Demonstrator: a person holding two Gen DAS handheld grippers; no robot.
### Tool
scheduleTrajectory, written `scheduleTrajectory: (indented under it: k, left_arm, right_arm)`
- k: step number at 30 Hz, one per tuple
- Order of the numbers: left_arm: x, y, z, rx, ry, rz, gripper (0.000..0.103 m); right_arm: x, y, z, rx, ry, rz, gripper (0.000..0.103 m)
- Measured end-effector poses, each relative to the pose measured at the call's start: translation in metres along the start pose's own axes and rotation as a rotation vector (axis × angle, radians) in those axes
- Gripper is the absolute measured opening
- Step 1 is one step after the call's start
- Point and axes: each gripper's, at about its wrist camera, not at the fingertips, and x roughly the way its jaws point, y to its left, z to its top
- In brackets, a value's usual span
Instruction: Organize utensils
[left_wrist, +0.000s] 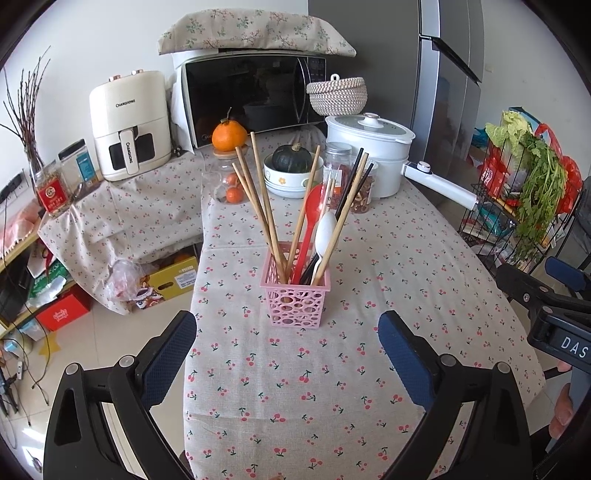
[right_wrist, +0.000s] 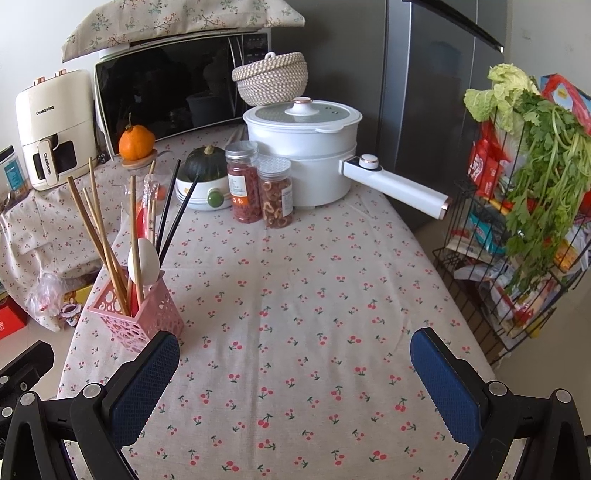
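A pink perforated utensil basket (left_wrist: 296, 300) (right_wrist: 142, 314) stands upright on the cherry-print tablecloth (left_wrist: 332, 387) (right_wrist: 295, 314). Upright in it are several wooden chopsticks (left_wrist: 260, 206) (right_wrist: 98, 240), black chopsticks (left_wrist: 351, 184) (right_wrist: 168, 218), a red spoon (left_wrist: 312, 212) and a white spoon (left_wrist: 325, 232) (right_wrist: 143, 260). My left gripper (left_wrist: 288, 325) is open just in front of the basket, holding nothing. My right gripper (right_wrist: 295, 347) is open over bare cloth, the basket beside its left finger. The right gripper's body (left_wrist: 554, 314) shows at the left wrist view's right edge.
Behind the basket stand a bowl with a dark squash (left_wrist: 293, 158) (right_wrist: 205, 166), two jars (right_wrist: 258, 188), a white electric pot (left_wrist: 369, 147) (right_wrist: 303, 147) whose handle juts right, a microwave (left_wrist: 251, 99) and an air fryer (left_wrist: 129, 125). A wire rack of vegetables (right_wrist: 517, 221) stands off the right table edge.
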Motion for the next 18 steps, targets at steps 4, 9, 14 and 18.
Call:
scheduleTrajectory:
  k: [4,9,14,18]
  left_arm:
    - [-0.0001,-0.0001,0.0002,0.001,-0.001,-0.002,0.1]
    - [-0.0004,-0.0007,0.0,0.001,-0.001,-0.001,0.1]
    - [-0.0004,-0.0009,-0.0001,0.001,-0.001,-0.001,0.1]
    - [-0.0005,-0.0006,-0.0001,0.002,-0.001,-0.001,0.1]
  right_arm:
    - [0.0004,0.0018,-0.0005,-0.007,0.0,-0.003,0.103]
    - [0.0004,0.0033,-0.0014,-0.016,0.001,-0.006,0.103]
    - [0.0014,0.0028,-0.0014,-0.017,0.005,-0.006,0.103]
    - [0.0016,0.003,-0.0012,-0.016,0.006,-0.006,0.103]
